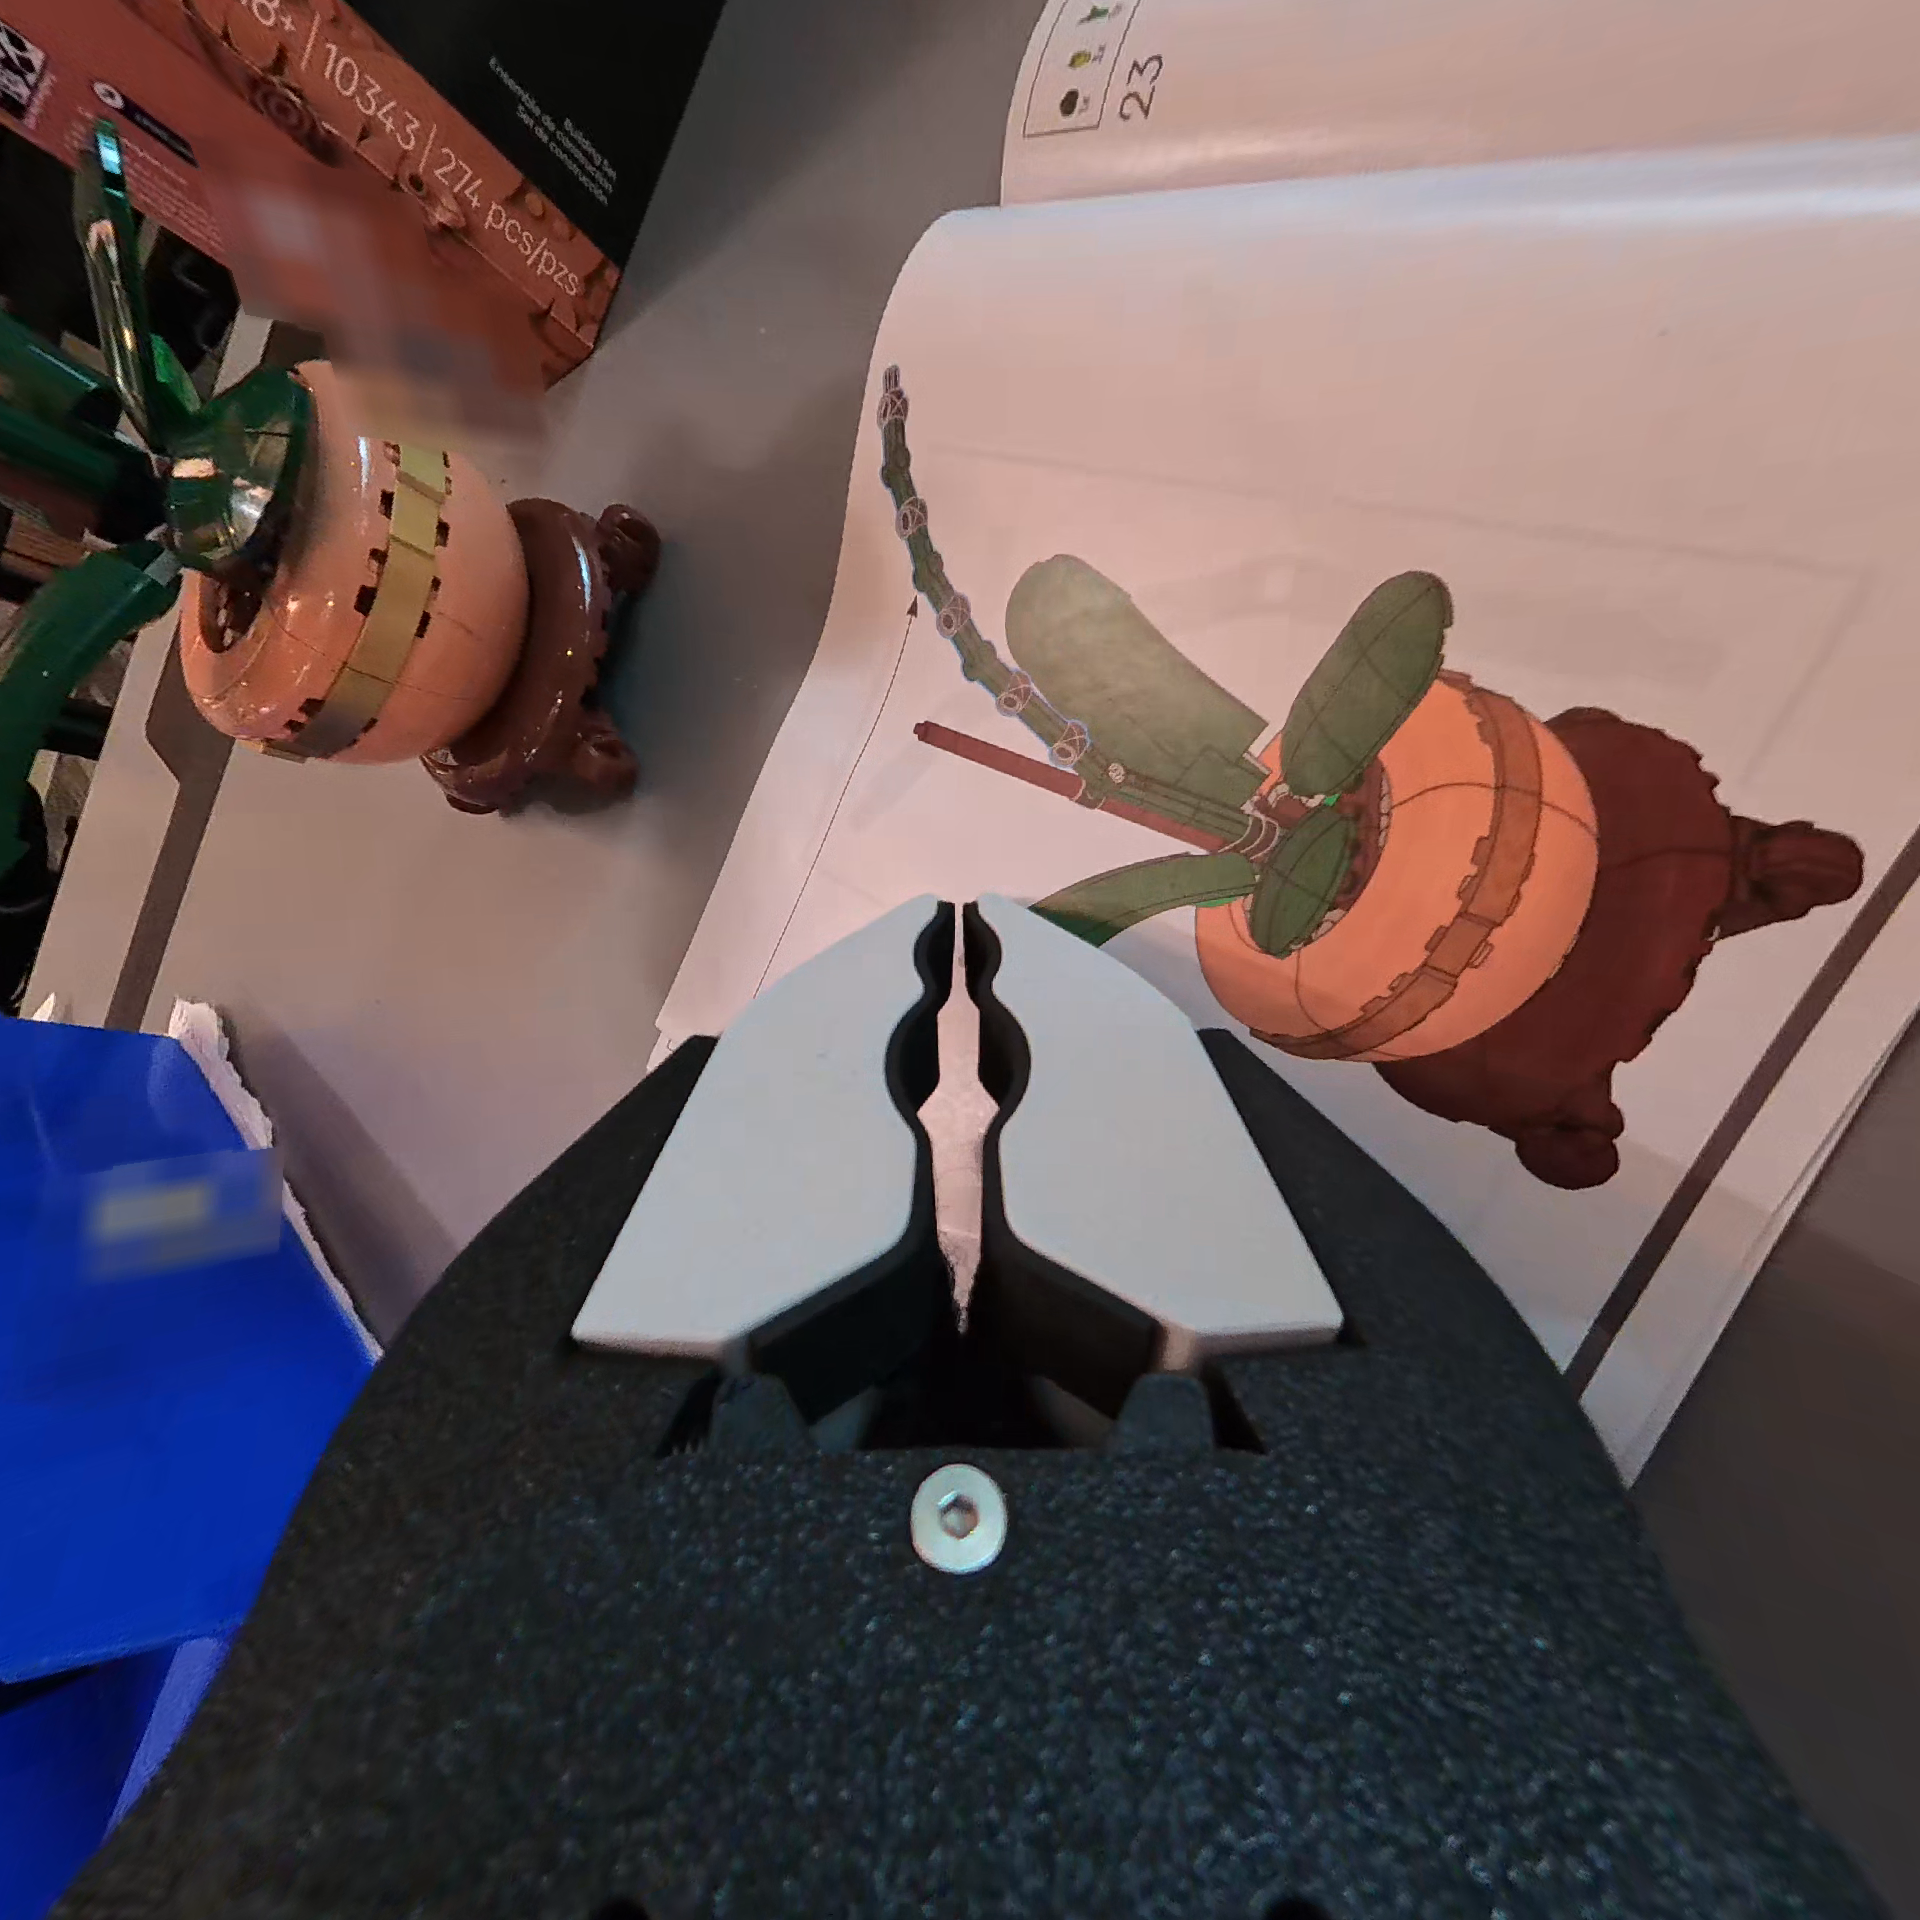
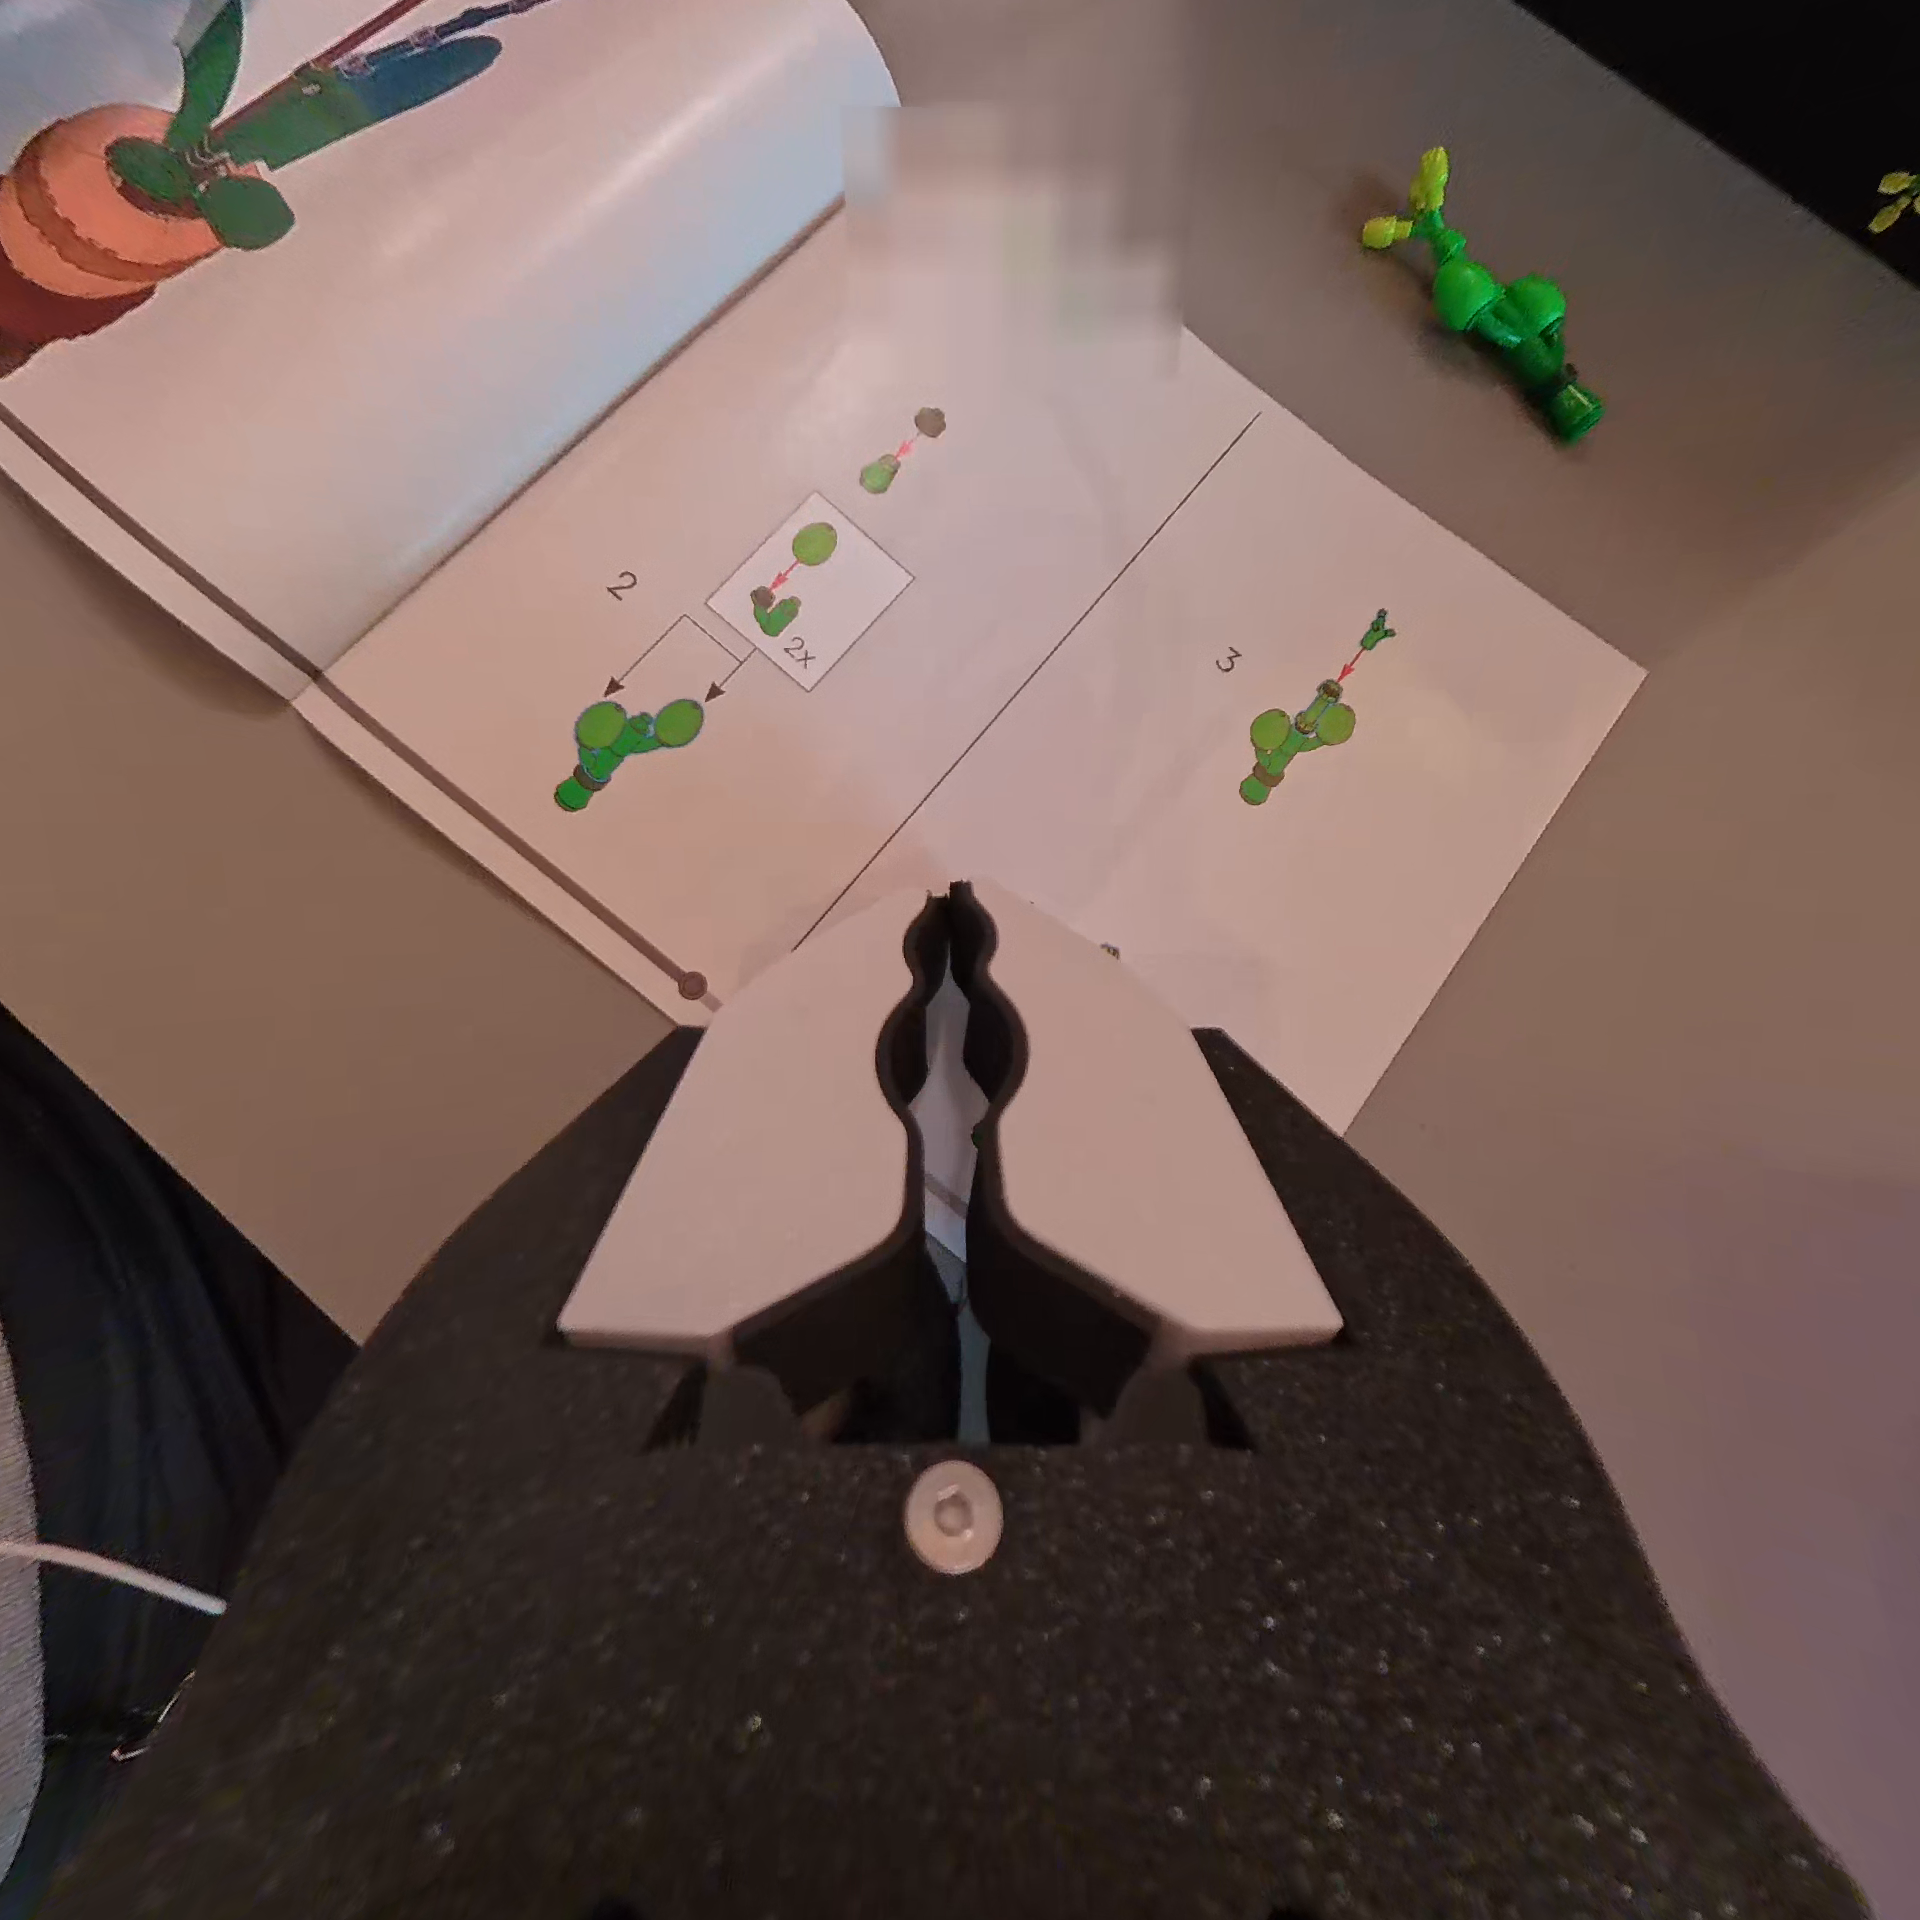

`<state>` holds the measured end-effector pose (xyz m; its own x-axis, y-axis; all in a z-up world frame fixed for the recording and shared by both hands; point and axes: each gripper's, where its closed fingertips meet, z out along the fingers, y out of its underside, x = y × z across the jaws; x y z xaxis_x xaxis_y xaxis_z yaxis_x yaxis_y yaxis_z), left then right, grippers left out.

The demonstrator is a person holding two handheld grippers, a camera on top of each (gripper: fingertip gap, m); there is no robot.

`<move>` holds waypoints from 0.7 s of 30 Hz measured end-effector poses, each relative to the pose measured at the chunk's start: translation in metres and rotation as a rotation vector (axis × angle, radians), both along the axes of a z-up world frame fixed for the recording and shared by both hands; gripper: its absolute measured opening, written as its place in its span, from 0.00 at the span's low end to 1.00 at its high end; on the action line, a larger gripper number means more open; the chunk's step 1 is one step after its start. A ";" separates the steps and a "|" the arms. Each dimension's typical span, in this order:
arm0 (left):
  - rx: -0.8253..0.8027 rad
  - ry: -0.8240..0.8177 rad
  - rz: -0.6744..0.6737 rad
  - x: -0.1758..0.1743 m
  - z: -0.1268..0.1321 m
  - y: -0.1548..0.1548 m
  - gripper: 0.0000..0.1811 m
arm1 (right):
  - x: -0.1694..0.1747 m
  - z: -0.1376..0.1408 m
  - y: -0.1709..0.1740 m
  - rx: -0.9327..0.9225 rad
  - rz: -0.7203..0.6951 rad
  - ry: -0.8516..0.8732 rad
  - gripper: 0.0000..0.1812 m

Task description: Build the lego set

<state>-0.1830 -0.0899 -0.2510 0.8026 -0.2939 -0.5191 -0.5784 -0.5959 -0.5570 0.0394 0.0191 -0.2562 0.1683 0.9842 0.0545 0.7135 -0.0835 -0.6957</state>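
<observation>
A built lego pot [image 1: 353,613], peach with a tan band on a dark brown base, stands at the far left of the grey table with dark green leaves [image 1: 135,416] in its top. My left gripper [image 1: 958,914] is shut and empty, hovering over the open instruction booklet [image 1: 1351,468]. In the right wrist view, my right gripper [image 2: 952,896] is shut and empty above the booklet's lower page [image 2: 1039,644]. A small bright green bud assembly [image 2: 1486,301] with lime tips lies on the table at the far right, apart from the gripper.
The set's box [image 1: 416,135] lies behind the pot. A blue bin [image 1: 156,1299] sits at the left near my left gripper. Another small lime piece [image 2: 1896,197] shows at the table's far right edge. Dark fabric [image 2: 125,1351] lies at the lower left. The built lego pot [image 1: 353,613] lies some 12 centimeters from my left tips, 30 centimeters from my right tips. The left gripper is farther from the small bright green bud assembly [image 2: 1486,301], some 25 centimeters, than the right, some 15 centimeters.
</observation>
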 end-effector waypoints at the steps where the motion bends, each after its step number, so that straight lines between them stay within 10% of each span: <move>1: 0.001 0.003 0.002 0.000 0.000 0.000 0.01 | 0.000 0.000 0.000 0.001 -0.002 -0.002 0.01; 5: 0.084 -0.001 0.104 -0.012 0.011 0.002 0.12 | -0.006 0.014 0.003 0.059 0.013 0.072 0.02; 9: 0.451 -0.285 0.240 -0.009 0.067 0.006 0.22 | -0.024 0.097 0.003 0.130 0.001 0.540 0.03; 16: 0.808 -0.534 0.328 -0.003 0.128 0.003 0.52 | -0.040 0.148 0.008 0.251 -0.117 0.807 0.56; 21: 0.843 -0.566 0.391 -0.011 0.137 -0.010 0.68 | -0.035 0.173 0.006 0.307 -0.147 0.966 0.72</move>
<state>-0.1945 -0.0997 -0.1138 0.9495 0.3112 0.0400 0.0369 0.0158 -0.9992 0.0045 0.0249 -0.0835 0.3918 0.9168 0.0776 -0.1661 0.1534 -0.9741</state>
